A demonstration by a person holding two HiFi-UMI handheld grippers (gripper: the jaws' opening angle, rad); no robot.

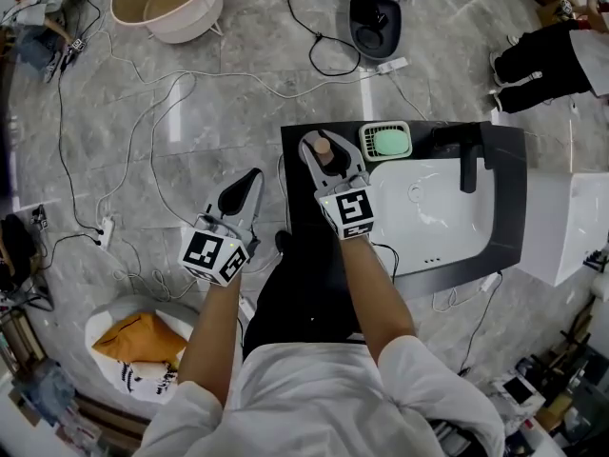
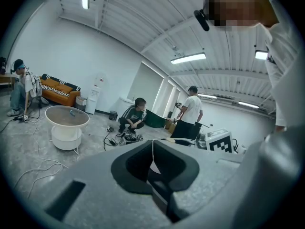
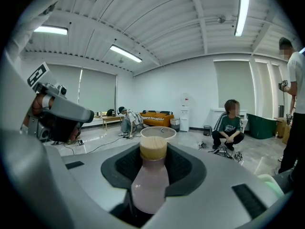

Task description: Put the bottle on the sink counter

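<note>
The right tool is clamping the bottle left of the sink; keeping it upright while lowering onto the counter is looking wisest (left tool is idling, jaws together)

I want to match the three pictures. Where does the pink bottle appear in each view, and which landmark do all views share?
Head view: the bottle is at upper centre, gripped in the right claw, over the left end of the dark sink counter.
Left gripper view: not in it.
Right gripper view: bottom centre, upright between the jaws, cap on top.
Shared landmark: the round beige tub on the floor shows in all three views.
</note>
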